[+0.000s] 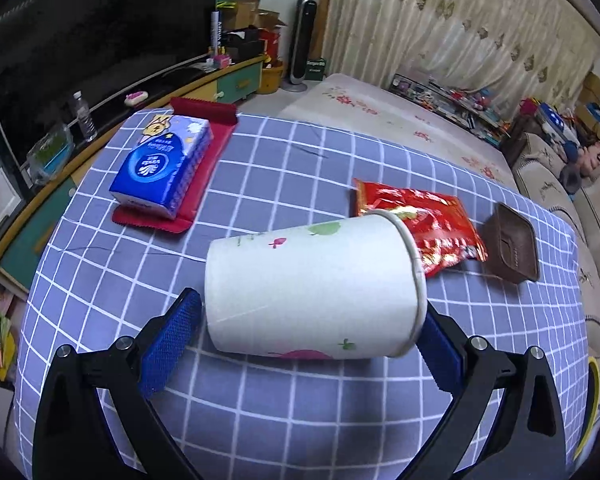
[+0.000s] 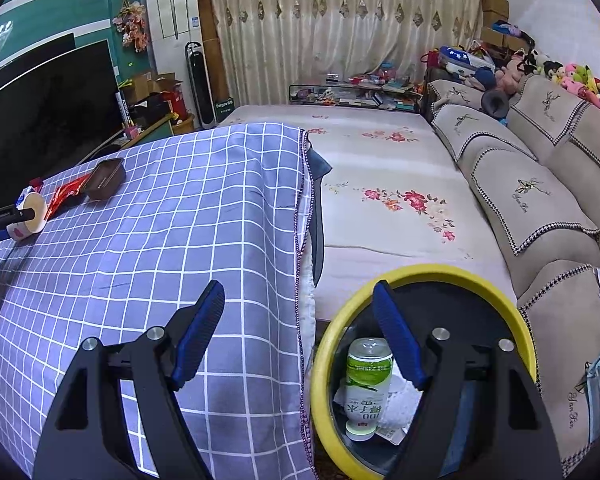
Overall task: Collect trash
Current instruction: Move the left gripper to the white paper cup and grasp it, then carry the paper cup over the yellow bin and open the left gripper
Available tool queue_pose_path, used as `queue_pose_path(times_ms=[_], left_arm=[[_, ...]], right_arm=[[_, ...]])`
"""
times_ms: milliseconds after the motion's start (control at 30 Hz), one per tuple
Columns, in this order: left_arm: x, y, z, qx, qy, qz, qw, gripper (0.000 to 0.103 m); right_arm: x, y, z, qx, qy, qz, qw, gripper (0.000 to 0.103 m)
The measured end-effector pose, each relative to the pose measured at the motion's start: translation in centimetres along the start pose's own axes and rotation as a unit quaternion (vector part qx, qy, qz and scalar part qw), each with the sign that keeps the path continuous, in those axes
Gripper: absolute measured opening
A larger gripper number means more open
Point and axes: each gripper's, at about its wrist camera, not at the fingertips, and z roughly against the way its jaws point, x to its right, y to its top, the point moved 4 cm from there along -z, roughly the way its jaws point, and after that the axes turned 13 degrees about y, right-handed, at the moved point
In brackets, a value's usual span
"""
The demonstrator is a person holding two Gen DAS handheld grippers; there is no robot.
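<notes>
While the paper cup [image 1: 314, 284] lies on its side on the checked cloth of the bench [image 1: 260, 412], the left gripper [image 1: 306, 344] straddles it — one blue pad near the cup's base, the other by its rim. Whether the pads actually press on the cup cannot be told from the left wrist view; the left pad shows a slim gap from the base, and the right pad is partly hidden behind the rim. The cup's mouth points toward a red snack wrapper [image 1: 420, 228], which lies just behind the rim. Beside the wrapper, nearer the bench's right edge, sits a brown wallet-like case [image 1: 512, 248]. Toward the far left corner a blue tissue pack [image 1: 164, 168] rests on a red mat [image 1: 208, 160].

Right gripper [image 2: 300, 332] — released, jaws wide apart, nothing between them. It hangs over the bench's near right edge, where the cloth drapes down. Just beside that edge stands a yellow-rimmed bin [image 2: 324, 344] on the floor, and inside it a green-labelled bottle [image 2: 366, 388] lies with some pale paper. In the right wrist view the cup, wrapper and case appear small near the bench's far left edge, with the left gripper around the cup.
</notes>
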Motion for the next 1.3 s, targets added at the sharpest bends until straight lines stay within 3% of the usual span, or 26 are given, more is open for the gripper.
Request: queue_pose_path(times_ms=[167, 233, 267, 467, 700, 833, 1033, 1300], left_arm=[[-0.1, 0.5, -0.9, 0.002, 0.004, -0.004, 1.0000, 0.098], [-0.1, 0.6, -1.2, 0.000, 0.003, -0.006, 1.0000, 0.093], [0.1, 0.6, -1.3, -0.003, 0.001, -0.008, 1.0000, 0.084], [0.1, -0.1, -0.2, 0.009, 0.002, -0.015, 0.9998, 0.084], [0.3, -3.2, 6.2, 0.046, 0.011, -0.047, 0.9977, 0.084], [1.8, -5.5, 10.7, 0.070, -0.003, -0.081, 0.9943, 0.084], [7.5, -9.0, 17.4, 0.101, -0.064, -0.139, 0.9830, 0.084], [20.8, -13.2, 22.5, 0.104, -0.163, -0.227, 0.9545, 0.084]], right_arm=[[-0.3, 0.1, -0.5, -0.005, 0.002, 0.000, 1.000, 0.072], [-0.5, 0.0, -0.8, -0.006, 0.003, 0.003, 1.000, 0.072], [-0.7, -0.1, -0.8, -0.007, 0.004, 0.003, 1.000, 0.072], [-1.4, 0.0, -0.9, -0.008, 0.010, 0.008, 1.000, 0.072], [-1.9, -0.4, 0.4, 0.001, 0.016, 0.012, 1.000, 0.072], [-1.9, -0.8, 1.7, 0.009, 0.018, 0.013, 1.000, 0.072], [-0.4, -1.8, 4.7, 0.028, 0.006, 0.004, 1.000, 0.072], [5.4, -4.3, 9.9, 0.047, -0.054, -0.030, 0.997, 0.072]])
